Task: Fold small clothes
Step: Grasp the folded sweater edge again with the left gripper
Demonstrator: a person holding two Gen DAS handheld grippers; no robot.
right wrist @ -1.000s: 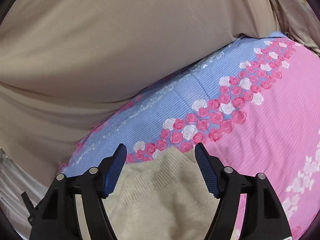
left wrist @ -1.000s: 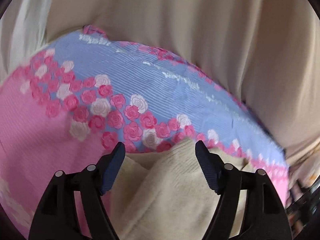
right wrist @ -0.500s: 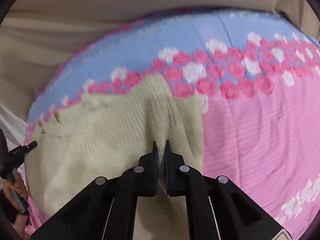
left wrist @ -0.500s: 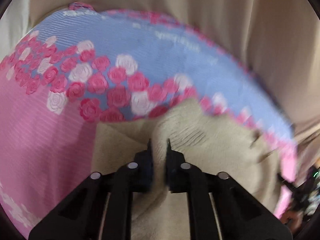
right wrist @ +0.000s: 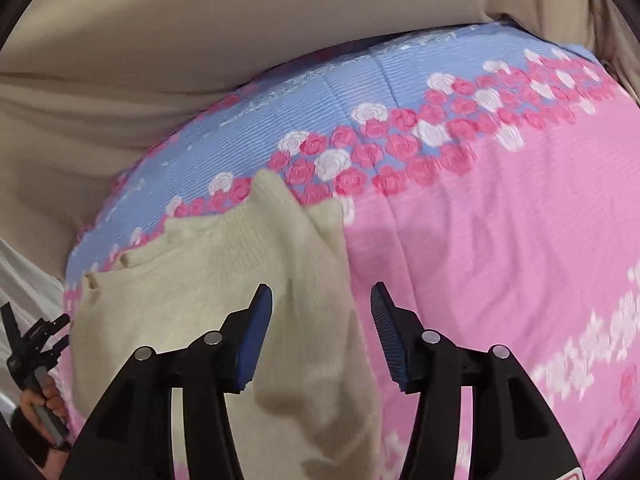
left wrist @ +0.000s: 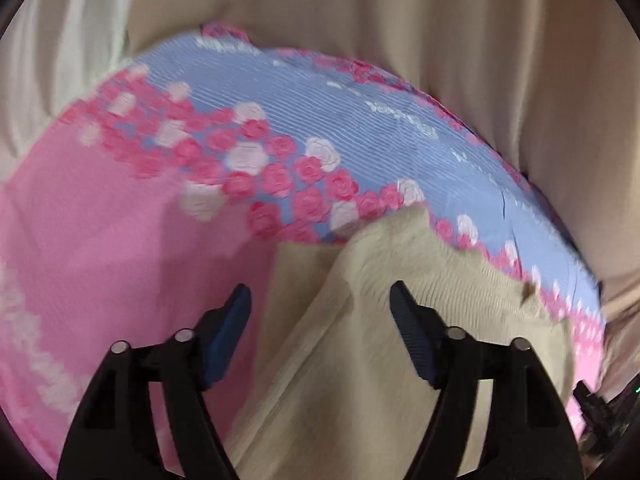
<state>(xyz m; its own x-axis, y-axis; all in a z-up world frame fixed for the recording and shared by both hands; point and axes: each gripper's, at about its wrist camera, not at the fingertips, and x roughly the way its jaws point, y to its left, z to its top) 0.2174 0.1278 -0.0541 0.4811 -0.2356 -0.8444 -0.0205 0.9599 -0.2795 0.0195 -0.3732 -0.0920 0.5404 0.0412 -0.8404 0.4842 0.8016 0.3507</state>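
Lying creased on a rose-print cover

Spreading across both views: a bedcover (left wrist: 100, 240), pink on the near side, with a band of pink and white roses and a blue stripe (right wrist: 280, 120) along the far edge. Behind it, beige draped fabric (left wrist: 440, 40) filling the background, with a paler white cloth (left wrist: 60, 40) at far left.

Resting on the cover: a cream knitted garment (left wrist: 380, 340), ridged into a raised fold running away from the camera. Left gripper (left wrist: 320, 308) spread wide, holding nothing, fingers on either side of that fold. Right gripper (right wrist: 321, 308) equally parted and empty above the same garment (right wrist: 200, 280), straddling its right-hand edge.

No containers visible.
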